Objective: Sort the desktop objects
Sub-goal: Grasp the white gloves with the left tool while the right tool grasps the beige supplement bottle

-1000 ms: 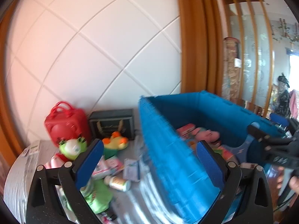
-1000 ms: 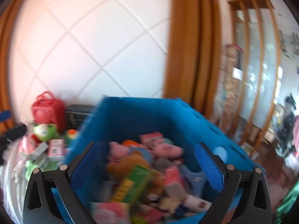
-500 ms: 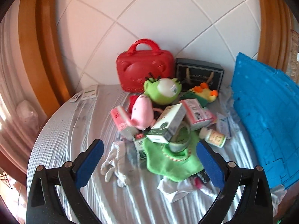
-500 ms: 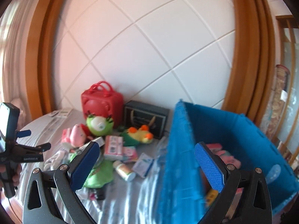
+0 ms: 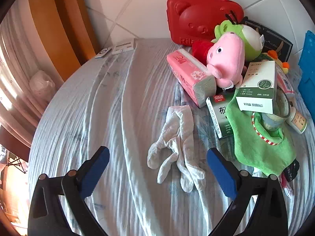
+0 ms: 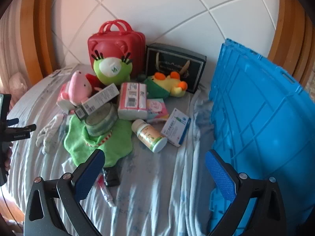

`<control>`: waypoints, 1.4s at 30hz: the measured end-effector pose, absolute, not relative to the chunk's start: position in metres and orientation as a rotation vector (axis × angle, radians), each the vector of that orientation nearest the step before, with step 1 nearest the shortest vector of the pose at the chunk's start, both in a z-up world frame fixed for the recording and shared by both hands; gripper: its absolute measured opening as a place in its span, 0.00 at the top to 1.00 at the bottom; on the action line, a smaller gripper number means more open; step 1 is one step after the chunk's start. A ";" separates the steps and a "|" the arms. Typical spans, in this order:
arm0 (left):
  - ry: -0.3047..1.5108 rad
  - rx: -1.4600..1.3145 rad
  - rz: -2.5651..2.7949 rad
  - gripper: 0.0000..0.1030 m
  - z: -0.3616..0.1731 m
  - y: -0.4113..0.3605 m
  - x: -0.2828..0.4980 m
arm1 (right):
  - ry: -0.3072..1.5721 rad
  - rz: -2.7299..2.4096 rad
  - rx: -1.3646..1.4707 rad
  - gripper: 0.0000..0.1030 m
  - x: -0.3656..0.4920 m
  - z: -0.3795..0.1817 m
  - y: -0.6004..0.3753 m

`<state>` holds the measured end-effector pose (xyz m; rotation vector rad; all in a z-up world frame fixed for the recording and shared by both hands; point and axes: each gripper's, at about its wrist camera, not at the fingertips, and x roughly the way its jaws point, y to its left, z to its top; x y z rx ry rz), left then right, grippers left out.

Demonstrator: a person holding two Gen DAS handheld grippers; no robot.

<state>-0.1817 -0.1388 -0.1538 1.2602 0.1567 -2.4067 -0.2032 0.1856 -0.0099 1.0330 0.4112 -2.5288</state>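
White gloves (image 5: pixel 177 143) are sprawled near the wide-open left gripper (image 5: pixel 157 163), left of the toy pile; probably light and floppy, best pinched mid-bunch. Right gripper (image 6: pixel 153 167) is spread wide too.

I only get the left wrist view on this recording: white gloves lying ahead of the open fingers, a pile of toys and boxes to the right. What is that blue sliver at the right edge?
Observer: A large blue crate. It stands right of the pile, with its ribbed outer wall facing the right wrist camera.
Operator: Is anything between the pile and the crate?
Observer: A blue-and-white medicine box lies flat there, next to a white bottle on its side.
Operator: And the right gripper?
Observer: The right gripper is open and empty, just short of the bottle.
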 end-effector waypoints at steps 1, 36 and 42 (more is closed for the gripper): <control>0.172 1.278 -2.414 0.02 -0.159 -0.140 -0.188 | 0.421 -2.519 1.062 0.00 -0.211 -0.020 0.183; 0.235 1.433 -2.433 0.87 -0.152 -0.108 -0.231 | 0.442 -2.229 1.517 0.44 -0.345 -0.153 0.126; 0.255 1.332 -2.518 0.87 -0.121 -0.095 -0.207 | 0.362 -2.250 1.406 0.49 -0.308 -0.110 0.133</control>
